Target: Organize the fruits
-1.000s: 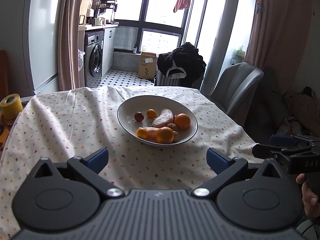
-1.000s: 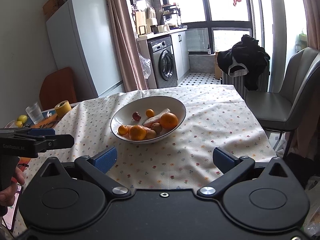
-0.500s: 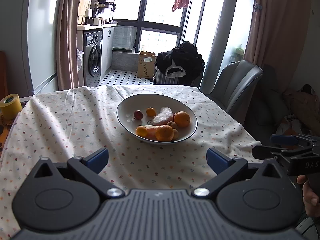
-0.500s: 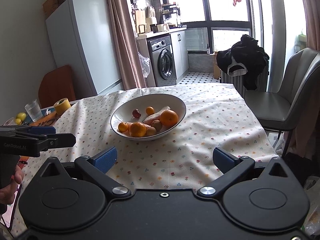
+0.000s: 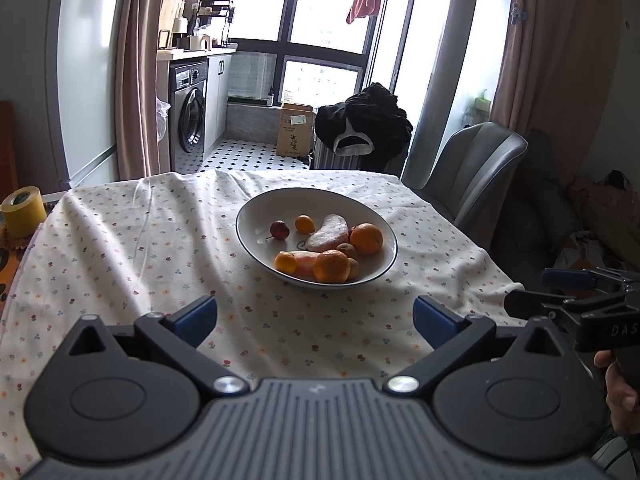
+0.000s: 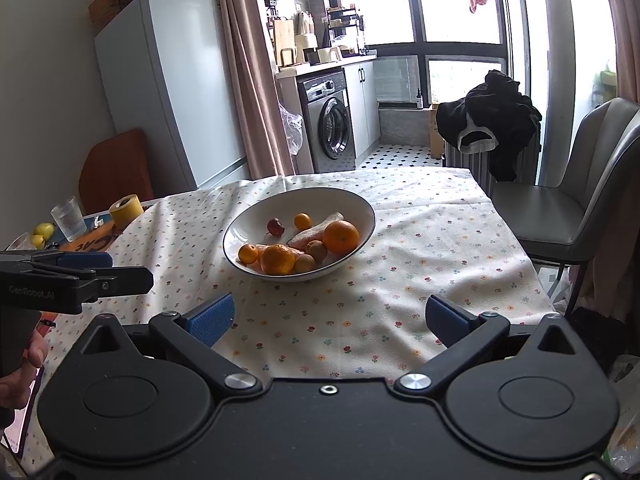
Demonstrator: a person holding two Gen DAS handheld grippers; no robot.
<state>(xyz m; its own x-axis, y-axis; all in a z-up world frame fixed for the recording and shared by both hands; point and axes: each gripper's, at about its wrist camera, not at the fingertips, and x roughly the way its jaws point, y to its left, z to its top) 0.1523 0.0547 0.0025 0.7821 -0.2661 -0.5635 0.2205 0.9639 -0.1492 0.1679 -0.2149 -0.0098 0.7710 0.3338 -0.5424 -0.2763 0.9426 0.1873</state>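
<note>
A white bowl [image 5: 280, 200] [image 6: 256, 220] stands mid-table on the flowered cloth. It holds several fruits: a large orange [image 5: 366, 239] [image 6: 341, 236], a mandarin [image 5: 331, 266] [image 6: 278, 259], smaller oranges, a dark red fruit [image 5: 279, 229] [image 6: 275, 226], brown kiwis and pale pink pieces. My left gripper [image 5: 315, 316] is open over the near cloth, well short of the bowl, nothing between its fingers. My right gripper [image 6: 330, 314] is open and empty too, also short of the bowl. Each gripper shows at the edge of the other's view, held by a hand.
A yellow tape roll [image 5: 23, 211] [image 6: 126, 210], a glass [image 6: 69, 223] and yellow fruits [image 6: 42, 233] sit at the table's left end. A grey chair [image 5: 476, 184] [image 6: 580, 208] stands at the right side. Fridge [image 6: 168, 92] and washing machine [image 6: 330, 120] are behind.
Both grippers have drawn back a little from the bowl and stay open. The fruits in the bowl have not moved.
</note>
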